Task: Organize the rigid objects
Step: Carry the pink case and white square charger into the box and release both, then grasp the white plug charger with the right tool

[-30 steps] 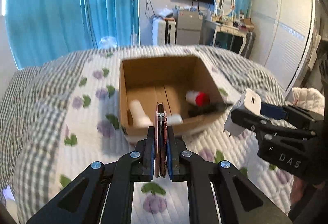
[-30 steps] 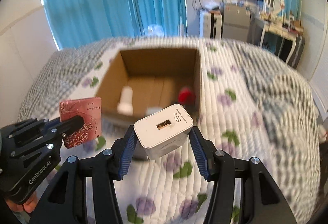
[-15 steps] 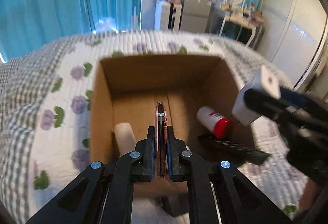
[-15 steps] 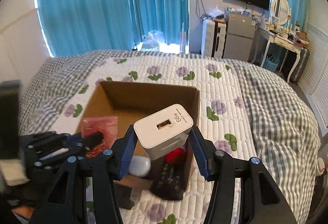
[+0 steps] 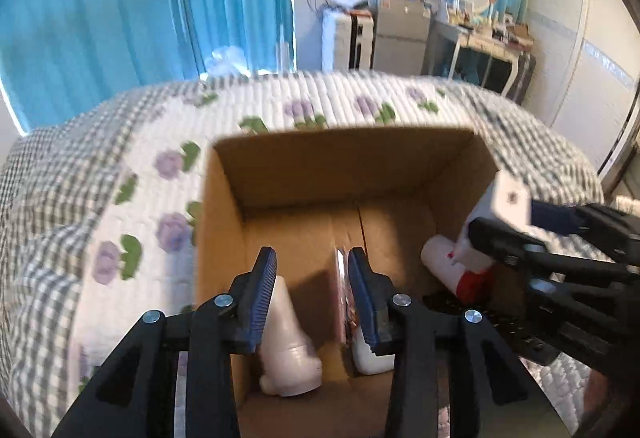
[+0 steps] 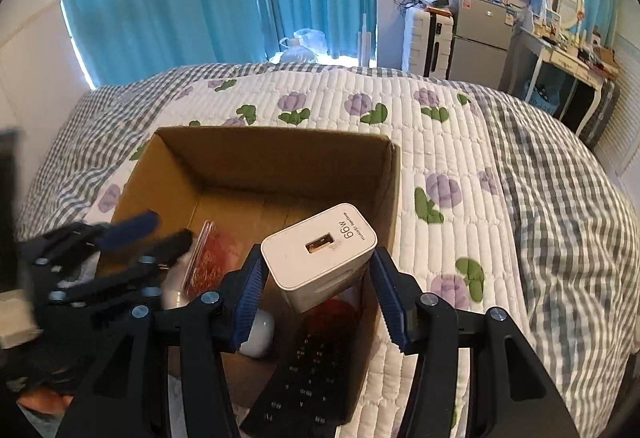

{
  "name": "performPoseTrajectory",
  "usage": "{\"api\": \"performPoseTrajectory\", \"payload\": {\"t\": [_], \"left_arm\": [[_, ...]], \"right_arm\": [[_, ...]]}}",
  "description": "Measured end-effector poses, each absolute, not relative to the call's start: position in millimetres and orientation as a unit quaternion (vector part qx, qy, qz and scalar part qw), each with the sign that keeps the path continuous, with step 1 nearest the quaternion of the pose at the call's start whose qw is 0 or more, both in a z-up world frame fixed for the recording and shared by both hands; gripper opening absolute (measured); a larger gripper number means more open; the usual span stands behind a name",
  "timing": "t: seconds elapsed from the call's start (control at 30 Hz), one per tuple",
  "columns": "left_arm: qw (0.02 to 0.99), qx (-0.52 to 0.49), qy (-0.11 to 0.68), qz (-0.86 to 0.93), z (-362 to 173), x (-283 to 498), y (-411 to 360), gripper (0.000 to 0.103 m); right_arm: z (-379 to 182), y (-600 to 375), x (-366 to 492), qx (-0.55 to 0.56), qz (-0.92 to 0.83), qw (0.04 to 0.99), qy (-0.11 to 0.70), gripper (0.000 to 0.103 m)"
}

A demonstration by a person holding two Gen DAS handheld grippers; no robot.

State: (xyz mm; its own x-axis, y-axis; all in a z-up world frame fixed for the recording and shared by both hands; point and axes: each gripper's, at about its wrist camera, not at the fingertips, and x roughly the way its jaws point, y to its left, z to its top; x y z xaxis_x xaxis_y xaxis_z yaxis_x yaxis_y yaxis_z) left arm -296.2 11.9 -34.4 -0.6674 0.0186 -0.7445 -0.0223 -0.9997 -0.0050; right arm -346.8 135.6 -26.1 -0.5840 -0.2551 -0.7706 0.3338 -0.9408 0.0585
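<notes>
Left wrist view: the left gripper (image 5: 312,278) is over the cardboard box (image 5: 224,238), its jaws opening; the pink card case (image 5: 342,290) stands on edge beside the right-hand pad, apparently released. It could tip onto the white bottle (image 5: 292,342) (judgement only).

Right wrist view: the right gripper (image 6: 320,290) pinches the white charger (image 6: 320,254) above the box's near-right corner. Let go here, it may strike the remote (image 6: 304,374) leaning on the wall and bounce out.
</notes>
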Motion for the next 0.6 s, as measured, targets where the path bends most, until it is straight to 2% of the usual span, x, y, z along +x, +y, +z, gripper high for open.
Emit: {"api": "performPoseTrajectory", "payload": {"t": [0.27,0.33,0.37,0.47,0.6], "left_arm": [[-0.006,-0.380,-0.005,0.925,-10.9,-266.9,-10.6,0.044],[-0.011,-0.377,-0.004,0.926,-8.0,-257.6,-16.0,0.052],[-0.017,-0.374,-0.003,0.927,-6.6,-253.3,-17.6,0.059],[-0.030,-0.364,-0.008,0.931,-1.0,-235.0,-25.3,0.063],[-0.040,-0.358,-0.019,0.933,5.8,-205.1,-34.1,0.078]], "right_arm": [[-45.0,112.4,-377.8,0.458,-0.873,0.151,0.068,0.054],[-37.4,110.2,-371.5,0.442,-0.882,0.141,0.077,0.073],[-30.8,111.2,-366.4,0.433,-0.888,0.137,0.076,0.076],[-0.2,119.9,-341.7,0.409,-0.901,0.135,0.058,0.076],[32.4,132.7,-295.0,0.383,-0.915,0.111,0.066,0.078]]}}
